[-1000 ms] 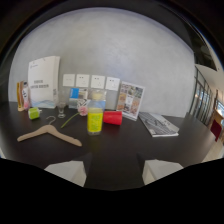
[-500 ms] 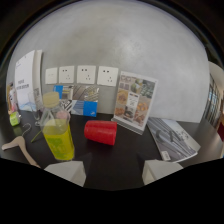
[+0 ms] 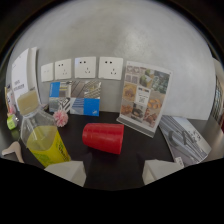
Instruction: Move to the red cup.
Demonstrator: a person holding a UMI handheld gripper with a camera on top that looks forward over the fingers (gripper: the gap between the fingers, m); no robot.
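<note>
I have one view only, from the camera riding on the gripper (image 3: 114, 176), low over the dark table (image 3: 135, 157) and facing forward along both fingers toward the grey wall (image 3: 125, 35). It sits close: the red cup (image 3: 103, 137) lies on its side just ahead of the fingers.

No lettering is legible on the standing menu card (image 3: 144, 98), the leaning white sign (image 3: 22, 75), or the open magazine (image 3: 186, 137).

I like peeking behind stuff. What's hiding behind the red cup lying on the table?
Behind the red cup a blue-and-grey leaflet stands against the wall below white sockets. The cup covers a patch of table.
</note>
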